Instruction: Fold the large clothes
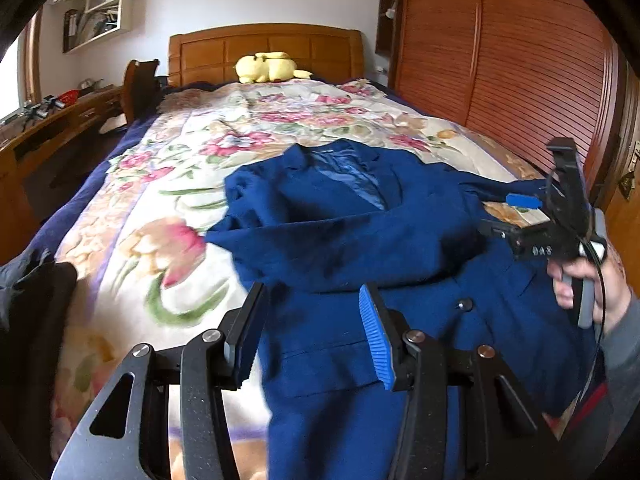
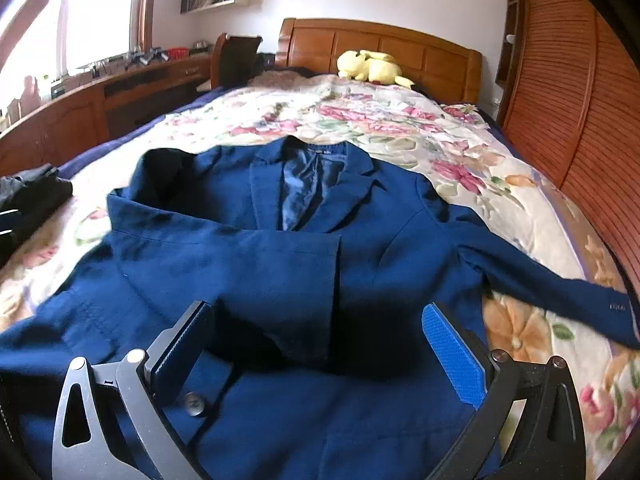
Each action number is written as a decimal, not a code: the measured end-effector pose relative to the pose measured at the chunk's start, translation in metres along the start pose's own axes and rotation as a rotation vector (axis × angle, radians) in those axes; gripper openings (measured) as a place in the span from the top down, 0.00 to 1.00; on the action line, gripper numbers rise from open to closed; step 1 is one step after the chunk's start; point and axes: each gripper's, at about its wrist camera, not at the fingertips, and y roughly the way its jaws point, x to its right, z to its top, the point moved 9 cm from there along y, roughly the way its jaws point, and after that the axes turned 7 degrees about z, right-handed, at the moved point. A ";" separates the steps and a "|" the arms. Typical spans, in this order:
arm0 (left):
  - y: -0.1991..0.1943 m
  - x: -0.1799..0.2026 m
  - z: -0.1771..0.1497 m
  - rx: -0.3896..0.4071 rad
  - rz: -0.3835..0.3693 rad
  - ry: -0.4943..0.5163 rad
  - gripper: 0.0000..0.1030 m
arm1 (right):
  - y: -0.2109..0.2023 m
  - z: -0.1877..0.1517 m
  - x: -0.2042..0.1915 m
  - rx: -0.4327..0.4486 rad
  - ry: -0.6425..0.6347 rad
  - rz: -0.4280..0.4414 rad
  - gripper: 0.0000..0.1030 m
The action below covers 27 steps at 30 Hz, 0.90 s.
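Note:
A navy blue jacket [image 1: 352, 232] [image 2: 280, 248] lies face up on the floral bedspread [image 1: 168, 184] [image 2: 400, 128], collar towards the headboard. One sleeve [image 2: 240, 264] is folded across its chest. The other sleeve [image 2: 552, 292] stretches out to the right. My left gripper [image 1: 314, 320] hovers over the jacket's lower left part, open, with no cloth pinched between its pads. In the left wrist view a hand [image 1: 584, 292] holds my right gripper [image 1: 508, 216] above the jacket's right side. My right gripper [image 2: 320, 340] stands wide open over the folded sleeve's cuff and grips nothing.
A yellow plush toy [image 1: 268, 67] [image 2: 372, 66] rests against the wooden headboard [image 1: 264, 48]. Louvred wardrobe doors [image 1: 520, 60] run along the bed's right side. A wooden desk [image 2: 100, 92] and a chair [image 2: 236, 56] stand on the left. Dark clothes [image 1: 32, 292] [image 2: 28, 192] lie at the bed's left edge.

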 end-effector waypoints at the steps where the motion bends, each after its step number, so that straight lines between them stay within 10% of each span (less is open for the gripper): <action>1: -0.002 -0.003 -0.001 0.006 0.000 -0.007 0.53 | 0.004 0.002 0.002 -0.012 -0.003 -0.003 0.00; 15: 0.007 -0.016 -0.019 -0.029 -0.049 -0.040 0.53 | 0.083 -0.009 0.031 -0.253 0.114 0.110 0.14; 22: 0.001 -0.006 -0.018 -0.025 -0.076 -0.029 0.53 | 0.071 -0.026 -0.006 -0.306 -0.024 0.146 0.83; 27: -0.004 -0.001 -0.017 -0.008 -0.071 -0.010 0.53 | 0.027 -0.010 -0.017 -0.203 -0.060 0.119 0.91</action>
